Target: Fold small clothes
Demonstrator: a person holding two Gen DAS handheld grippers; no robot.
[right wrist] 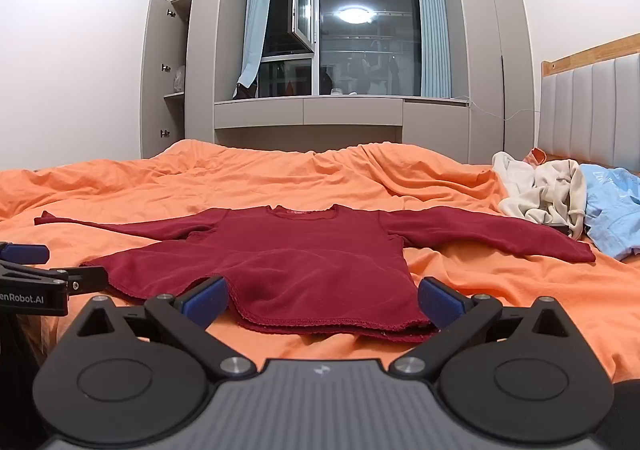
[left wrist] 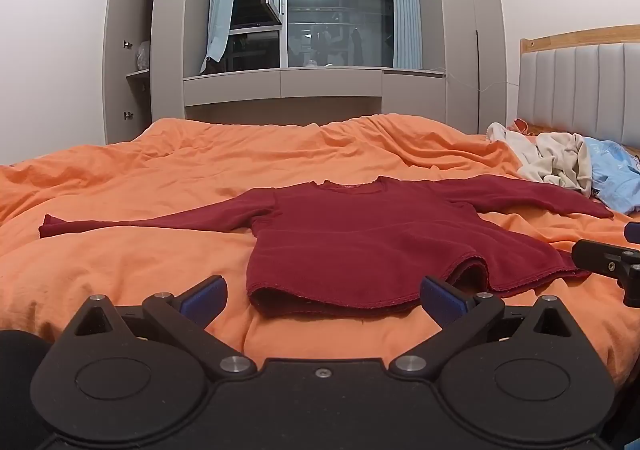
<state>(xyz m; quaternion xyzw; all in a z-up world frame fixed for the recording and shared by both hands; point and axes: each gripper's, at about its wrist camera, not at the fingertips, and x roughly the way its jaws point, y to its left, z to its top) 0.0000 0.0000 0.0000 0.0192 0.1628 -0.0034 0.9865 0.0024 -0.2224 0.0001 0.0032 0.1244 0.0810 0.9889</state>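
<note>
A small dark red long-sleeved top (left wrist: 360,242) lies flat on the orange bedcover (left wrist: 160,177), sleeves spread left and right, hem toward me. It also shows in the right wrist view (right wrist: 304,254). My left gripper (left wrist: 322,298) is open and empty, its blue pads either side of the hem's left part, just short of it. My right gripper (right wrist: 322,300) is open and empty at the hem's right part. The right gripper shows at the right edge of the left wrist view (left wrist: 612,258); the left gripper shows at the left edge of the right wrist view (right wrist: 36,274).
A pile of cream clothes (left wrist: 548,161) and a light blue garment (left wrist: 616,177) lie at the right by the padded headboard (left wrist: 580,89). Beyond the bed are a window sill with drawers (left wrist: 312,83) and an open cupboard (left wrist: 128,53).
</note>
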